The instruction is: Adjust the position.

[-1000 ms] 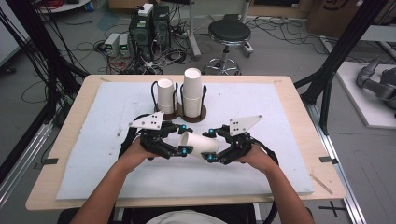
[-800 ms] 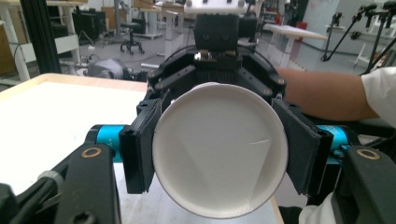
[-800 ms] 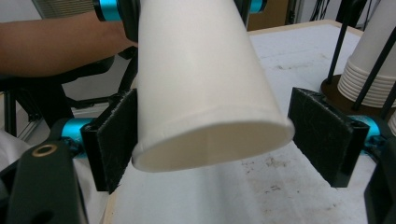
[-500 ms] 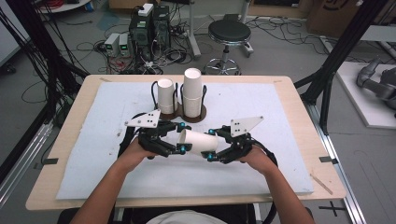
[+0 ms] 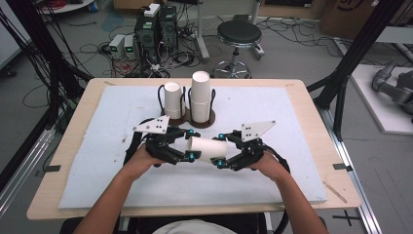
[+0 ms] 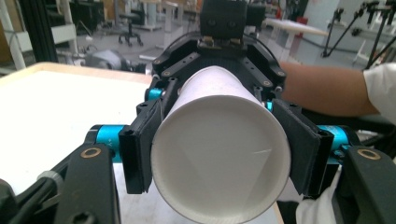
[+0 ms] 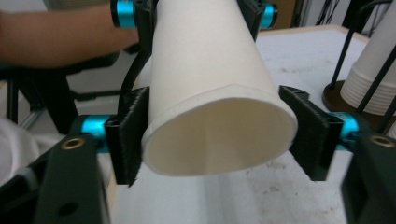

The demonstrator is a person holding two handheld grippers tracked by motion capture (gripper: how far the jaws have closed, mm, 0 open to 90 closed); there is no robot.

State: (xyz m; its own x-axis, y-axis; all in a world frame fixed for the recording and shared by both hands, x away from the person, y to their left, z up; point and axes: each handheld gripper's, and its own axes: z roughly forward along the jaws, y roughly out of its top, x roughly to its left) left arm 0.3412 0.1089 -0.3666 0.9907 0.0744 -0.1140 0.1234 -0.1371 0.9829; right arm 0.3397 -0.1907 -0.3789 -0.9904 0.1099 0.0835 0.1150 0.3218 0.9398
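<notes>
A white paper cup [image 5: 207, 148] lies on its side in the air above the white mat, held between both grippers. My left gripper [image 5: 191, 145] is shut on its narrow closed end, and the left gripper view shows both black pads [image 6: 140, 149] pressed on the cup [image 6: 219, 168]. My right gripper [image 5: 220, 150] holds the open mouth. Its jaws have just been opening a little, with the cup [image 7: 210, 84] between them. Both pads [image 7: 133, 135] still touch the rim.
Two stacks of white cups [image 5: 172, 100] [image 5: 200, 97] stand in a black wire holder on a brown base [image 5: 212, 118] just behind the grippers. The white mat [image 5: 292, 112] covers a wooden table [image 5: 63, 161]. Computers, cables and a stool are on the floor beyond.
</notes>
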